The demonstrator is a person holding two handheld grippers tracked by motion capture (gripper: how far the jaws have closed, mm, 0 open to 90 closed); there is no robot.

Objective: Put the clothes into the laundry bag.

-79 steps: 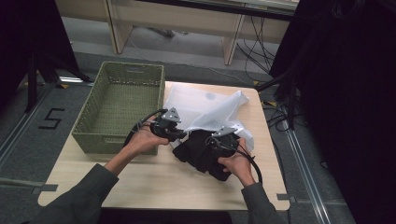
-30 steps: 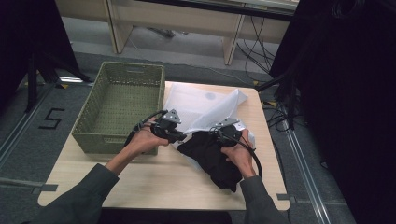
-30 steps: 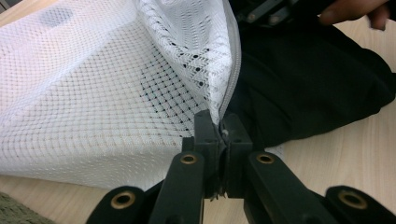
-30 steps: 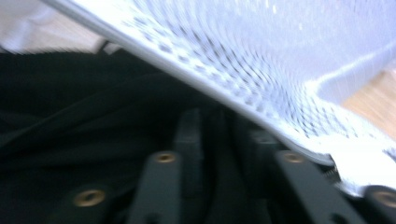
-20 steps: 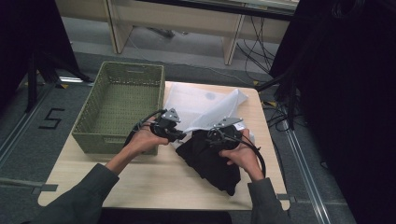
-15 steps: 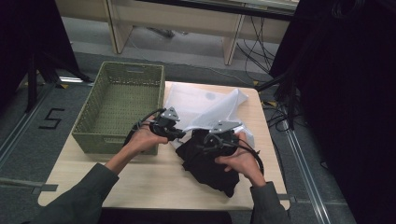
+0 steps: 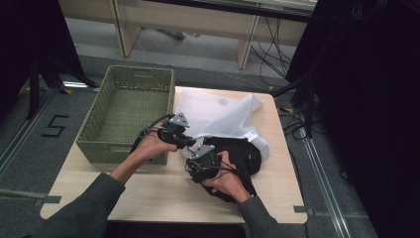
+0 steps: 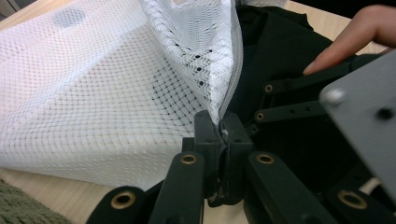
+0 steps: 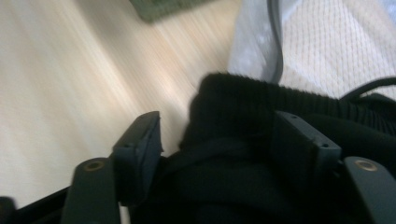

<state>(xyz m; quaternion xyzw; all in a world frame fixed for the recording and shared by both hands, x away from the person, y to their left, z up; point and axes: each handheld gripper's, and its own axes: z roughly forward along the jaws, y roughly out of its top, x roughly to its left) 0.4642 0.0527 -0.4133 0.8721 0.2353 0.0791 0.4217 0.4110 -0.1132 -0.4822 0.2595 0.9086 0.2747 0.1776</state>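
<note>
Mesh laundry bag (image 7: 218, 116) sprawls across our tabletop (image 7: 163, 191), black garment (image 7: 242, 156) at its mouth. Left gripper (image 8: 219, 135) clamps the bag's zipper edge; right gripper (image 9: 215, 135), jaws just widened, straddles the garment's waistband—next, clamp and stuff inside.

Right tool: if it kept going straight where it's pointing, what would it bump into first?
Most likely the black garment. The right tool stands open with that cloth bunched between and just ahead of its jaws. Past it lies the white mesh bag; how far is hard to judge.
</note>
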